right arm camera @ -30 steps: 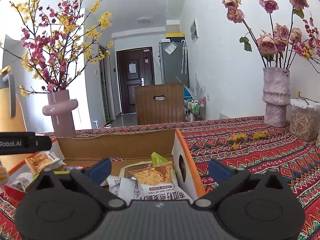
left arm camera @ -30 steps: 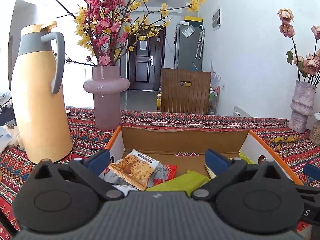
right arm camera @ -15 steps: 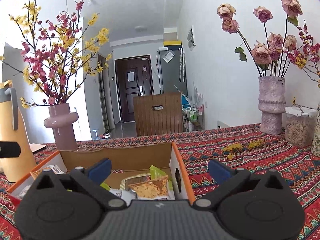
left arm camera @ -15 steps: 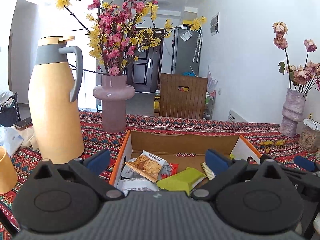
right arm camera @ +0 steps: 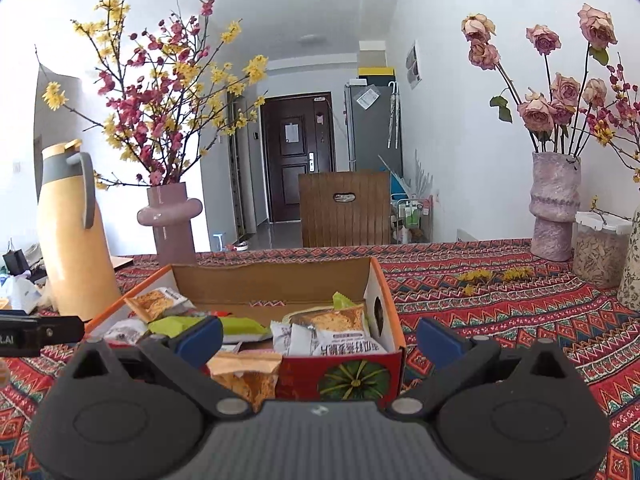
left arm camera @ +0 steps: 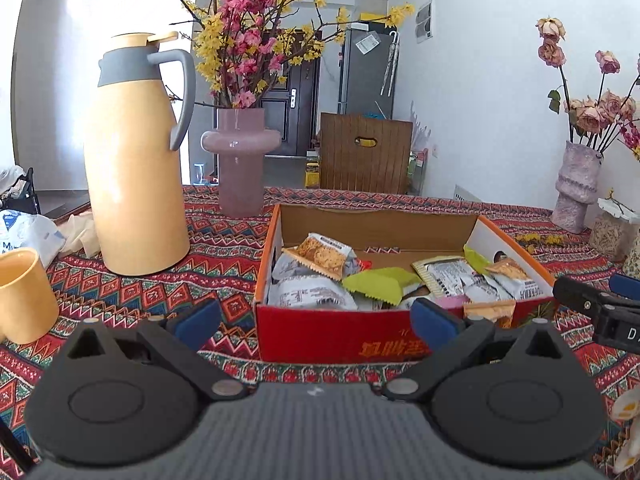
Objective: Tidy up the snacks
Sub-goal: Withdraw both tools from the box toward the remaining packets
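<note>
Table: covered with a red patterned tablecloth (left arm camera: 224, 256), with a white wall and a dark door behind.
Snack box: an open cardboard snack box (left arm camera: 320, 340) with a red front sits on the cloth, in front of both claws.
Snacks: many packets lie in the box, like a green packet (left arm camera: 378, 284) and a cracker packet (left arm camera: 320, 254); an orange packet (right arm camera: 244, 376) hangs over the front edge.
Left claw: the left gripper (left arm camera: 316, 320) is wide open and holds nothing; its blue fingertips (left arm camera: 198, 322) are just before the box front.
Right claw: the right gripper (right arm camera: 320, 340) is wide open too and holds nothing, with the box corner between its tips.
Other things: a yellow jug (left arm camera: 134, 160), a pink vase (left arm camera: 240, 160) with flowers, a yellow cup (left arm camera: 24, 296), and a rough vase (right arm camera: 554, 204) with roses.
Change: both claws have pulled back from over the box; a second ago they were right above the snacks, and now the whole red front shows.
</note>
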Motion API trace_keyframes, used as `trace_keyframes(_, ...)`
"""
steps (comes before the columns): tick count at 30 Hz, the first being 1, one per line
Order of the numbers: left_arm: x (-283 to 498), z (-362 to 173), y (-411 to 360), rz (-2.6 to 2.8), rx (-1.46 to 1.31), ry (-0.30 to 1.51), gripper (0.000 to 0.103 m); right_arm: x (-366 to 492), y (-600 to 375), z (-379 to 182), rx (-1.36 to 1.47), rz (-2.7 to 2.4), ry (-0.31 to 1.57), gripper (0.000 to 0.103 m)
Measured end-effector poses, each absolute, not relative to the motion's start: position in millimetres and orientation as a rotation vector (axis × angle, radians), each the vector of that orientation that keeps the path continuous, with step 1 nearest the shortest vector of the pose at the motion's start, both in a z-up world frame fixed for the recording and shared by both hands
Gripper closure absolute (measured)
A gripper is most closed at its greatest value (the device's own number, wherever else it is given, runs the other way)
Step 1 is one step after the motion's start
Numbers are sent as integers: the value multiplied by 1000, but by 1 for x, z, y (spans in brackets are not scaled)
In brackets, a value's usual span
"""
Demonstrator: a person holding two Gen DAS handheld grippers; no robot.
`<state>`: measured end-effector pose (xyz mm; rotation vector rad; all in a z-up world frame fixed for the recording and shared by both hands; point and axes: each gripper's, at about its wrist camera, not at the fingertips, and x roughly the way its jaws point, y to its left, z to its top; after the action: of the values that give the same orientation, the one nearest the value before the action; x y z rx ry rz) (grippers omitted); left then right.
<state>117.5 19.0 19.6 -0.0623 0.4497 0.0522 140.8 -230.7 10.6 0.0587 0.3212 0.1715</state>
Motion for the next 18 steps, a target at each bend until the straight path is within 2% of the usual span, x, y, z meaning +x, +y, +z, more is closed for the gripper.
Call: trace_keyframes(18,104,-36,46,55,-83,547,0,110,-224,-35,47,175,478,0)
